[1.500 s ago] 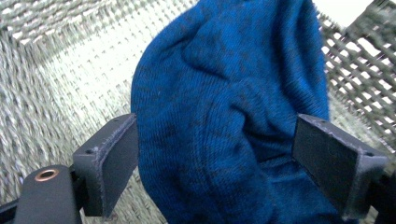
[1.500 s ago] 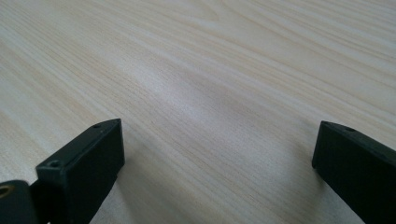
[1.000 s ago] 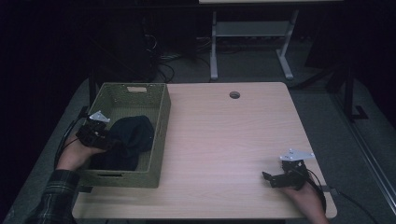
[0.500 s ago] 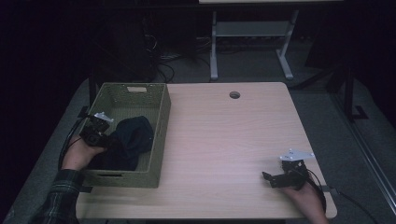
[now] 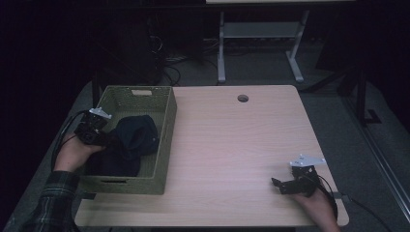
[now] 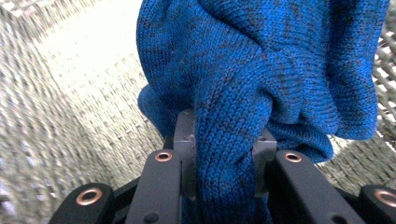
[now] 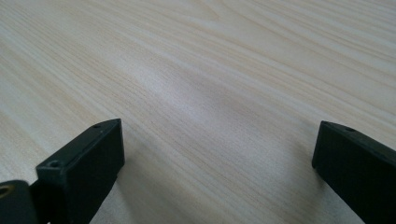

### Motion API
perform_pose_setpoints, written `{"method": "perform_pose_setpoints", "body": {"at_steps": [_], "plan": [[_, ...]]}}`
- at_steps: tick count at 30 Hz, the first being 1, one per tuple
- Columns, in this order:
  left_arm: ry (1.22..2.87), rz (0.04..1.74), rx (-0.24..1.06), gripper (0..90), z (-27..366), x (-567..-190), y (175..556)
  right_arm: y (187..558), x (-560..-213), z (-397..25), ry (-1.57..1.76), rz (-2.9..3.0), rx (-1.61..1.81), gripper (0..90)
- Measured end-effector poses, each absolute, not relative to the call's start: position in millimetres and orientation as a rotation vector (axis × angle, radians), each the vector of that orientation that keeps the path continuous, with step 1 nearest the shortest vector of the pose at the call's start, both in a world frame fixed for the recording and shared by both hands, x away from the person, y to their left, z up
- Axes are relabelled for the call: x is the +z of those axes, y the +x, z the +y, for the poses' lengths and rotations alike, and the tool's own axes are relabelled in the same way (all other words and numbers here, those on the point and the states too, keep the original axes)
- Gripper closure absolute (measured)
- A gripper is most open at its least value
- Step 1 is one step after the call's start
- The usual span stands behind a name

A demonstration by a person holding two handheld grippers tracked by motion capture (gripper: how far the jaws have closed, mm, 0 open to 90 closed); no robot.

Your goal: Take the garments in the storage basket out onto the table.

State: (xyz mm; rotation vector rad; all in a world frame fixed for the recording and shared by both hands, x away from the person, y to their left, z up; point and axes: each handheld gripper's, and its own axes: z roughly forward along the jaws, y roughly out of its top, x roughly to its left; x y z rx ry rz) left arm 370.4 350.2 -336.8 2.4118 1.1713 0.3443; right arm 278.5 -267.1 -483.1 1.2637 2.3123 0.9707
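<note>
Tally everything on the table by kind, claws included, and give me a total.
Woven basket: 1
Blue knit garment, in the basket: 1
Claws: 2, left claw shut on the garment, right claw open above the table
Total: 4

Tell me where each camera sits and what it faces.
High view: above the person's side, facing down on the table; both forearms and tongs show.
Left gripper view: on the left tongs, inside the basket, clamping a blue knit cloth.
Right gripper view: on the open right tongs, over bare table.
Shared: the high and left views share basket and cloth.
</note>
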Motion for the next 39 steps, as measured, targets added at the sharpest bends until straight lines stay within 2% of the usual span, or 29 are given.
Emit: {"method": "perform_pose_setpoints", "body": {"at_steps": [24, 39], "plan": [[2.379, 1.056, 0.437, 71.8, 332.4, -254.1, 372.8, 278.5, -483.2, -267.2, 1.263, 2.312, 0.971, 2.0], [2.374, 0.960, 0.435, 72.5, 298.5, -212.9, 365.7, 278.5, -483.2, -267.2, 1.263, 2.312, 0.971, 2.0]]}}
